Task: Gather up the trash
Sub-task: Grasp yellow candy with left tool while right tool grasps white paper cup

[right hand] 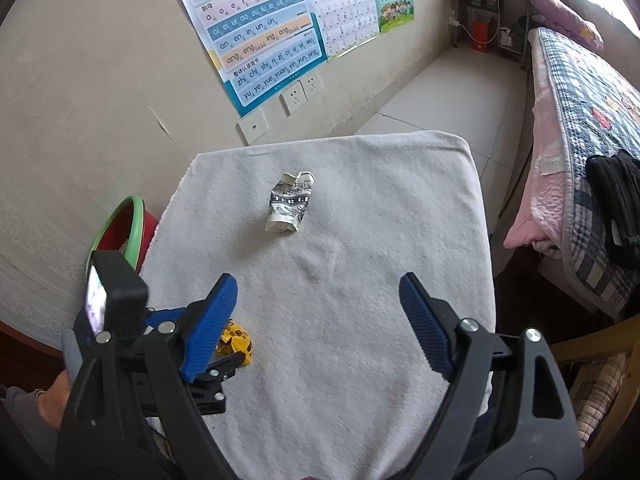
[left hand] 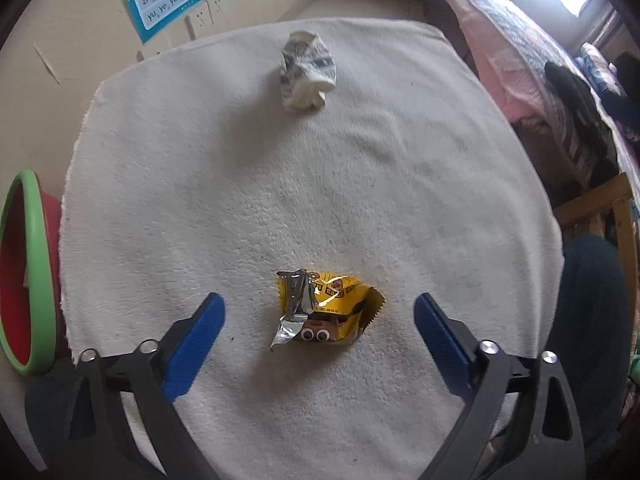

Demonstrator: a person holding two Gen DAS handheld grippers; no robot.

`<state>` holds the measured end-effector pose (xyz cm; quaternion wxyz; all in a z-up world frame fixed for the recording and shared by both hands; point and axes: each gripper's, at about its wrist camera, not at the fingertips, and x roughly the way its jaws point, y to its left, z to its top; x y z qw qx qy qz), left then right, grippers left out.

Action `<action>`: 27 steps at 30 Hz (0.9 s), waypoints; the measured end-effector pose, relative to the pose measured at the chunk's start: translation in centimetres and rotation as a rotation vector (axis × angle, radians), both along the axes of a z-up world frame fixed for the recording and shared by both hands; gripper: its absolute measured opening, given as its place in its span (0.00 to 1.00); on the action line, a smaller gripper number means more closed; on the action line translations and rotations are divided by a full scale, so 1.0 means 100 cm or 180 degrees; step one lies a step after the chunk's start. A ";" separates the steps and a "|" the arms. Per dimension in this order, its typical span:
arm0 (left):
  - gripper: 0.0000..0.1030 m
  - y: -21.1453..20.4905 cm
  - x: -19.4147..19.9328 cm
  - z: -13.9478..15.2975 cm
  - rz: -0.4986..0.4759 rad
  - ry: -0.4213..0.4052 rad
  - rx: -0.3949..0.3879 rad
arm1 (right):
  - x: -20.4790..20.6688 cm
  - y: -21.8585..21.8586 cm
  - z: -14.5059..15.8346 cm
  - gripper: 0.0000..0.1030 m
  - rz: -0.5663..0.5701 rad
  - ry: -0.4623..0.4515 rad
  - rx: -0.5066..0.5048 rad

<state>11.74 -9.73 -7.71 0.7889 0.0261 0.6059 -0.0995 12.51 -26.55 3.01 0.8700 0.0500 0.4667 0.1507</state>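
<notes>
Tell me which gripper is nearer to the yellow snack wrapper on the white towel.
Left. The left gripper hangs open right over the yellow snack wrapper, one finger on each side, not touching. The right gripper is open over bare towel, off to the wrapper's right.

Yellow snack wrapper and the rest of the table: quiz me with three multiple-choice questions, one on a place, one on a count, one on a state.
1. Where does the yellow snack wrapper lie?
A. Between the left gripper's open fingers
B. In the green-rimmed red bin
C. On the bed

2. How many pieces of trash lie on the white towel?
A. One
B. Two
C. Four

3. What is the right gripper doing?
A. Clamping the crumpled printed paper
B. Open, holding nothing
C. Shut

Answers: 1 A, the blue fingers flank it without touching; 2 B, wrapper and crumpled paper; 3 B, bare towel shows between its fingers.
</notes>
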 end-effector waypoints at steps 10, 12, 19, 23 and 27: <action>0.25 0.018 0.005 -0.015 0.0112 0.0154 -0.0044 | 0.012 0.011 -0.011 0.80 0.0040 0.0097 -0.0056; 0.24 0.027 0.006 -0.013 0.0168 0.0125 -0.0053 | 0.017 0.019 -0.014 0.80 0.0083 0.0120 -0.0063; 0.24 0.066 0.019 0.008 0.0370 -0.0068 0.0014 | 0.042 0.051 -0.023 0.80 0.0212 0.0173 -0.0050; 0.24 0.094 0.033 0.021 0.0497 -0.0158 0.0068 | 0.061 0.069 -0.032 0.80 0.0268 0.0221 -0.0047; 0.24 0.120 0.045 0.030 0.0613 -0.0199 0.0060 | 0.082 0.087 -0.044 0.80 0.0296 0.0289 -0.0079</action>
